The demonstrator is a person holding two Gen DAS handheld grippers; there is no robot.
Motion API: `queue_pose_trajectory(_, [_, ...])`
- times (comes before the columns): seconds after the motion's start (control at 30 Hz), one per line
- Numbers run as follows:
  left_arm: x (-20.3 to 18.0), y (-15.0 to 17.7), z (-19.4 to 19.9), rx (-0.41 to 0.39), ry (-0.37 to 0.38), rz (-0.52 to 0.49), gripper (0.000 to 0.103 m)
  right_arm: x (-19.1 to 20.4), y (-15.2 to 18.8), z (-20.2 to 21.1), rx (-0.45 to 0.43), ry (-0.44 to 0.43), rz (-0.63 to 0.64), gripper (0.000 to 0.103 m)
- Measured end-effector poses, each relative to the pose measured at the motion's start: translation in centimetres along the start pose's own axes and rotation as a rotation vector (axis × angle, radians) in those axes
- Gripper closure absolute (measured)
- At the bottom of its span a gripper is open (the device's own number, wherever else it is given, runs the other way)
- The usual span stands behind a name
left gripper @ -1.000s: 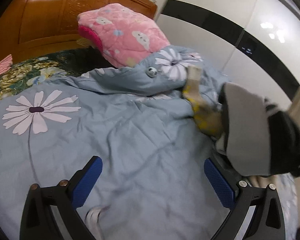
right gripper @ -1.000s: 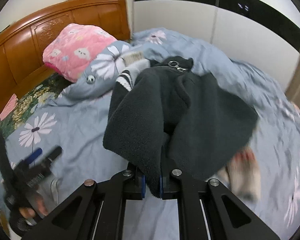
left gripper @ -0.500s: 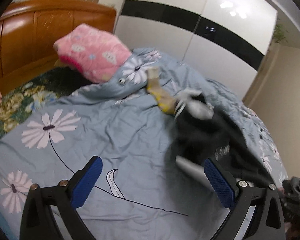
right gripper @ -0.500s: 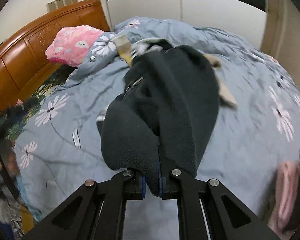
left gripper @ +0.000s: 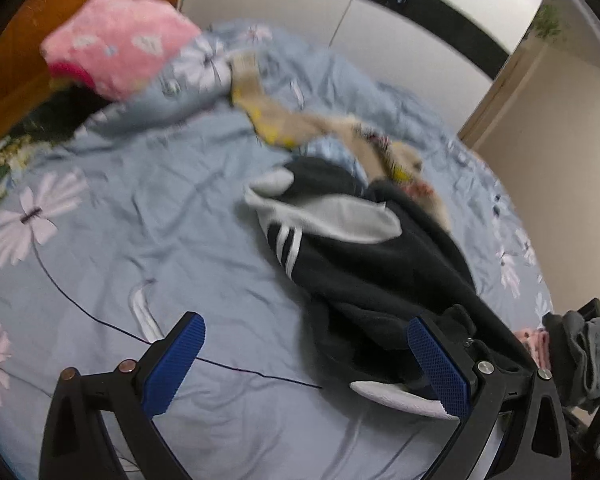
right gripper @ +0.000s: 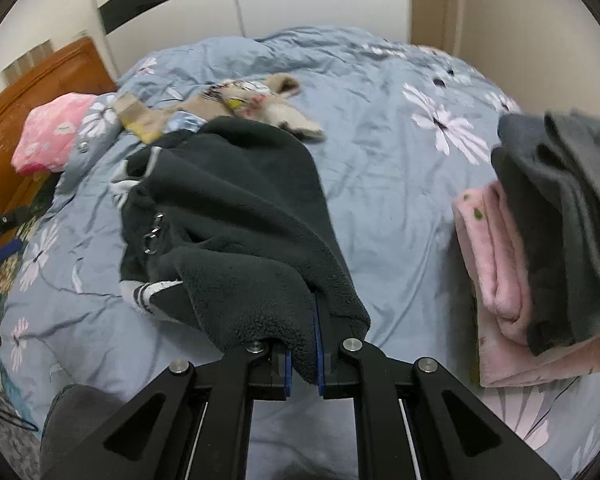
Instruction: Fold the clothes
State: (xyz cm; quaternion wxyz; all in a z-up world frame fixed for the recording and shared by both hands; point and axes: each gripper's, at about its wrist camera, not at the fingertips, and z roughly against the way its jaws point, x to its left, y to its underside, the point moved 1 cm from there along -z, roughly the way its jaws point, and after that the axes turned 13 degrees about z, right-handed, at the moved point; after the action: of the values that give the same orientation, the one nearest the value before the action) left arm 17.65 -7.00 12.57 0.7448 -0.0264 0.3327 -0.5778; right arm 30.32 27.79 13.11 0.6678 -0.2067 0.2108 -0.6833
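A dark fleece jacket (right gripper: pixel 236 216) with white stripes and grey lining lies crumpled on the blue flowered bed (right gripper: pixel 388 184). My right gripper (right gripper: pixel 302 354) is shut on the jacket's near edge. In the left wrist view the jacket (left gripper: pixel 372 268) lies just right of centre. My left gripper (left gripper: pixel 306 364) is open and empty above the bedcover, its right finger beside the jacket's near end.
A beige patterned garment (right gripper: pixel 256 100) lies beyond the jacket, also in the left wrist view (left gripper: pixel 308 128). A folded stack, dark grey (right gripper: pixel 564 208) on pink (right gripper: pixel 500 276), sits at the right. A pink quilted pillow (left gripper: pixel 116 44) leans by the wooden headboard (left gripper: pixel 16 48).
My right gripper has dragged the jacket toward the bed's near side and it now lies lower on the cover. The left gripper has swung right toward the jacket, staying open.
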Motion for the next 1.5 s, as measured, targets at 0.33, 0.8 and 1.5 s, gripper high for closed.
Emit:
queue_pose_trajectory(0.33, [-0.7,-0.2,-10.8,0.209,-0.017,0.096,0.002,-4.2,1.8,-4.1,0.05,0.0,-0.089,0.095])
queue_pose_trajectory(0.8, [2.8,-2.1,-16.3,0.25,0.055,0.396,0.064,-4.4,1.7,-4.9,0.065,-0.029,-0.075,0.095])
queue_pose_trajectory(1.5, [-1.6,-11.5,13.8,-0.239,0.478,0.241,0.098,4.0,-9.4,13.0,-0.297,0.116,0.199,0.094])
